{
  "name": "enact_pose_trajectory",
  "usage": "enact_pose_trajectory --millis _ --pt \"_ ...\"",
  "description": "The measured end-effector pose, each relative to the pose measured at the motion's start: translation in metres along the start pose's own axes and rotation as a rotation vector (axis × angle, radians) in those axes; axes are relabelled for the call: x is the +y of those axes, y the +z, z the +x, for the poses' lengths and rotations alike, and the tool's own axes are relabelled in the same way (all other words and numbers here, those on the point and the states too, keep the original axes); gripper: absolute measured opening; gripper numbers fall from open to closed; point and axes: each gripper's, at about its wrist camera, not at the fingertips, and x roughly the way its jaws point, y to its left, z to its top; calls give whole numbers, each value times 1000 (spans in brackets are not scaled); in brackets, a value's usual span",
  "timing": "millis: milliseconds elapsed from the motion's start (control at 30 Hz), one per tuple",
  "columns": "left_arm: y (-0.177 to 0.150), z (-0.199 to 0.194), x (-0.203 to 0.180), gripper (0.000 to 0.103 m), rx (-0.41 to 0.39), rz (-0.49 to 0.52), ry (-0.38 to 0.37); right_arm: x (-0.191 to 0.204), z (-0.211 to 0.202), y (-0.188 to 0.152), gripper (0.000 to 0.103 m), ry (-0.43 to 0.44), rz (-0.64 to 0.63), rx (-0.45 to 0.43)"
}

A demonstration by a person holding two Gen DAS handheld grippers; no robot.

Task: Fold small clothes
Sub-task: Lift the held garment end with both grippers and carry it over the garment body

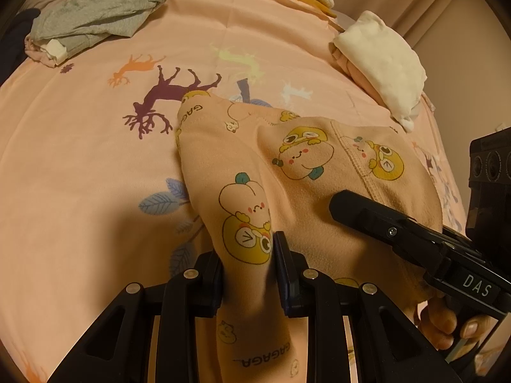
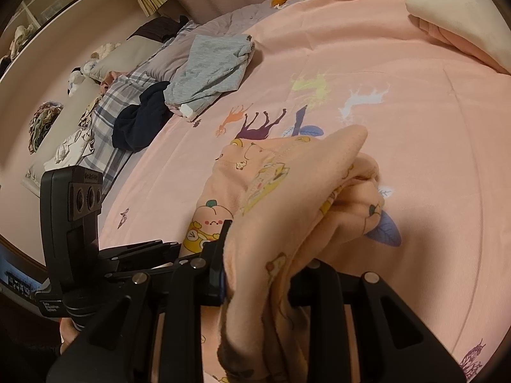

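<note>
Left gripper and right gripper each pinch a fold of the peach cartoon-print garment, lifted just above the pink deer-print bedsheet. Farther off: grey clothes left, cream folded pile right.

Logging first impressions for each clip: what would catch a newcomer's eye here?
The peach cartoon-print garment, lifted off the pink bedsheet, dominates both views. The left hand-held gripper pinches one edge and the right hand-held gripper clamps a bunched part beside it. Next come the deer prints on the sheet, a grey garment crumpled at the far left and a folded cream pile at the far right.
</note>
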Motion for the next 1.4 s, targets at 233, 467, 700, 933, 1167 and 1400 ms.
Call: enact_pose_trajectory --millis 233,467,700,933,1167,1400 --pt "-1 1 1 24 1 -1 0 -7 1 0 27 -5 17 3" --pt "0 1 1 24 1 -1 1 -14 2 -2 28 -27 35 8" --pt "-1 1 2 24 2 -1 3 -18 4 -3 29 -59 34 17" --pt "-1 3 4 25 2 1 5 -23 6 -3 30 -80 41 26" --pt "-1 3 3 25 3 2 7 -27 7 -4 31 -97 47 32" --pt "-1 4 3 25 3 2 14 -26 8 -4 33 -103 50 35"
